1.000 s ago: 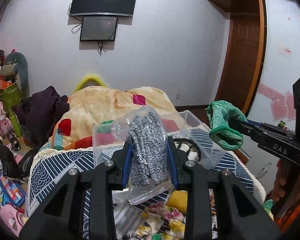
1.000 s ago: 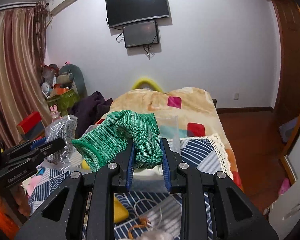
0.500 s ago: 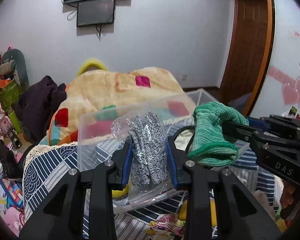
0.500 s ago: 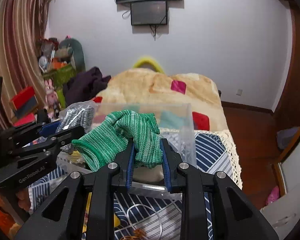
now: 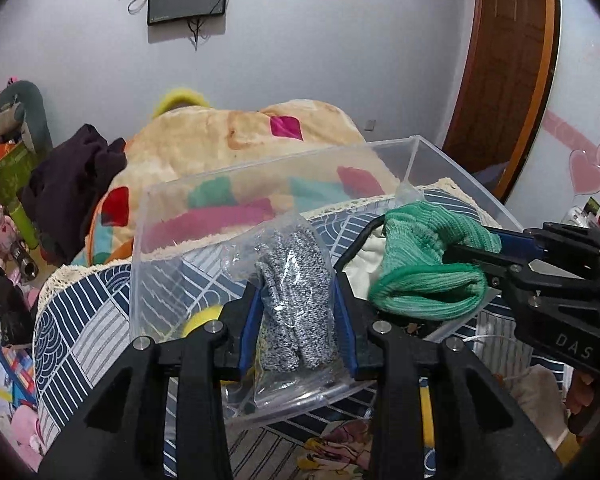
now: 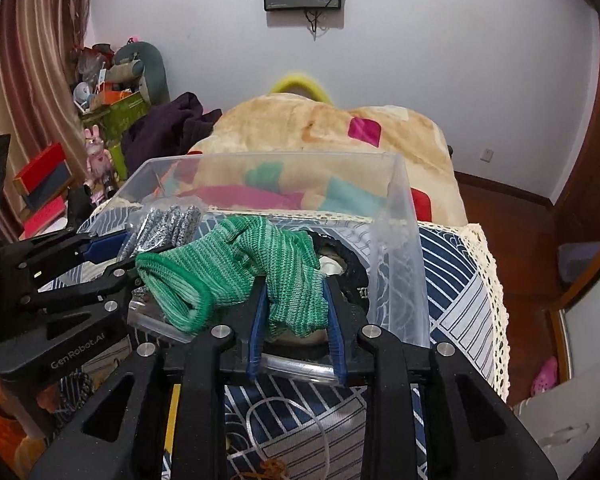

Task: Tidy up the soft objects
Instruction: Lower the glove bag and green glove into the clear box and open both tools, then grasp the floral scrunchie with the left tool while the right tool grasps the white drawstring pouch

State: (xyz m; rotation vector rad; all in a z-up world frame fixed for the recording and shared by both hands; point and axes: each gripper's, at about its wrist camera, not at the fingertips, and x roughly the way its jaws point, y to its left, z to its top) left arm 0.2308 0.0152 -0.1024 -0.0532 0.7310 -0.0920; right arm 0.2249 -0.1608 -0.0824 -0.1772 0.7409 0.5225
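Note:
My left gripper (image 5: pixel 298 312) is shut on a clear plastic bag holding grey speckled gloves (image 5: pixel 296 300), held over the open clear plastic box (image 5: pixel 236 176). My right gripper (image 6: pixel 296 304) is shut on a green knit glove (image 6: pixel 236 268), also over the box (image 6: pixel 400 248). In the left wrist view the green glove (image 5: pixel 428 260) and right gripper (image 5: pixel 472 258) come in from the right. In the right wrist view the grey gloves (image 6: pixel 168 224) and left gripper (image 6: pixel 112 252) come in from the left. A black-rimmed item (image 6: pixel 348 264) lies inside the box.
The box stands on a bed with a blue-and-white patterned cover (image 6: pixel 452 280). A tan blanket with colored patches (image 5: pixel 240 140) lies behind it, a dark garment (image 5: pixel 72 172) to the left. A yellow object (image 5: pixel 204 316) lies near the box. Clutter and toys (image 6: pixel 100 100) fill the left.
Both grippers have moved forward and down with their gloves, from above the bed to over the open clear box. The box now fills the middle of both views.

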